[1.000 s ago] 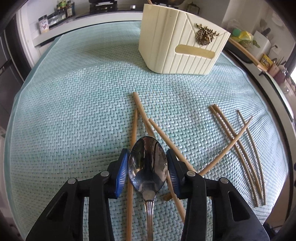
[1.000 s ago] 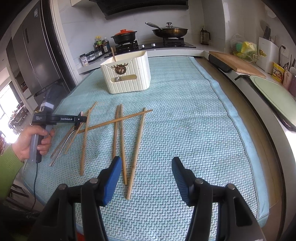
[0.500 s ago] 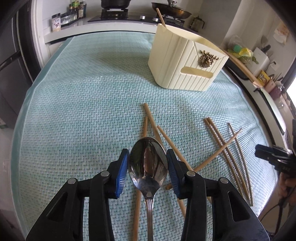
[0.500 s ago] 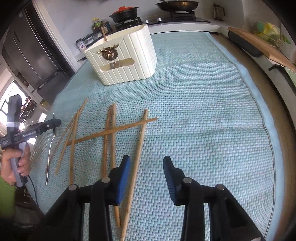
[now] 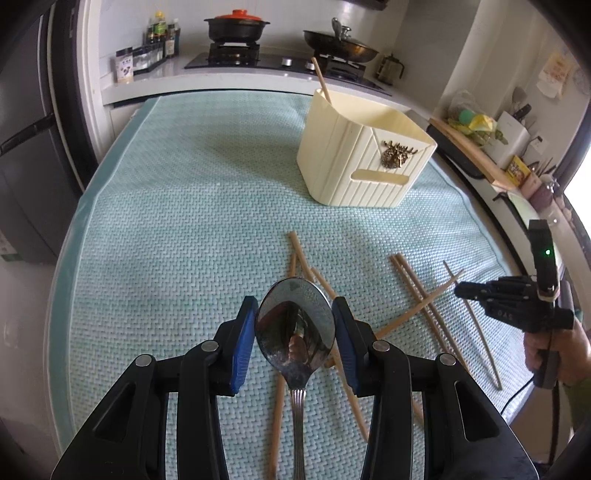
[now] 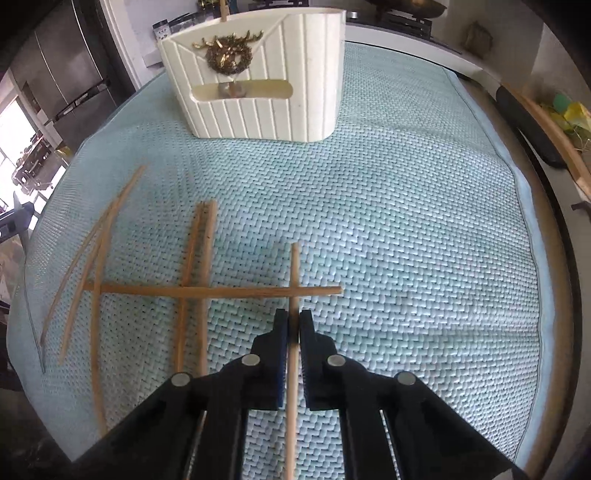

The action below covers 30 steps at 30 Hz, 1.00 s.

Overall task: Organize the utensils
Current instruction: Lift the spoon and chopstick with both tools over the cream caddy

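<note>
Lifting cleanly off the mat-covered worktop (image 6: 406,221) toward the cream holder (image 6: 258,92) matters: the right tool (image 6: 293,325) is clenched on a chopstick (image 6: 294,266) crossing another; the left tool (image 5: 294,325) grasps a spoon (image 5: 294,325).

Black pot with red lid (image 5: 236,26) and lidded wok (image 5: 341,46) on stove beyond woven teal mat (image 5: 184,221).

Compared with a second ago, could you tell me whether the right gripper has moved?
Yes. The right gripper has moved toward the cream utensil holder, which looms larger, and now straddles one chopstick on the mat.
</note>
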Tool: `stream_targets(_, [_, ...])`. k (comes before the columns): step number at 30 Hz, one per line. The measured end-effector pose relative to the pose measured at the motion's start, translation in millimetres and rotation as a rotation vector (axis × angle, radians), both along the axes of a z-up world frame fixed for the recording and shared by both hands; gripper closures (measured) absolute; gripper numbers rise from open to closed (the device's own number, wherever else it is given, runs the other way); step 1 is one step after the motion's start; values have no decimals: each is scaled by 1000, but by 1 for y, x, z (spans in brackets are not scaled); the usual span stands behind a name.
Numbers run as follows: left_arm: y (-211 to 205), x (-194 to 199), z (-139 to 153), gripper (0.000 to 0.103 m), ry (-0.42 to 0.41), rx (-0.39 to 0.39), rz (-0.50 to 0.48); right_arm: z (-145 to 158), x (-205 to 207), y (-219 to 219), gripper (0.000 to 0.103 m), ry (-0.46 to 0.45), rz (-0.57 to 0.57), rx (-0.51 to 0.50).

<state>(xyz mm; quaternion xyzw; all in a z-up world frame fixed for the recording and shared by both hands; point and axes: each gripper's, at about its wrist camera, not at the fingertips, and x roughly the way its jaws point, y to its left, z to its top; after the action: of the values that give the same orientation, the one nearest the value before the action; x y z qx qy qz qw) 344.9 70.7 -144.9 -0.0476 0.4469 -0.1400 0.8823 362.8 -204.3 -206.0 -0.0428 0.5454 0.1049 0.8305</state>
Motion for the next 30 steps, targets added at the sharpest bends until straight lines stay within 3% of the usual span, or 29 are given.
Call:
stream_targets(14, [9,-32,41,61,-79,-23,13,108,-75,-85,97,-245,-185,185])
stream_targets(24, [15,-45,78,62,-134,-72,29,159,-109,-77,97,-464,-152,223])
stream_targets(30, [12,-44,102,62,-164,-89,16,186,-112,-69,97,-533,-122,236])
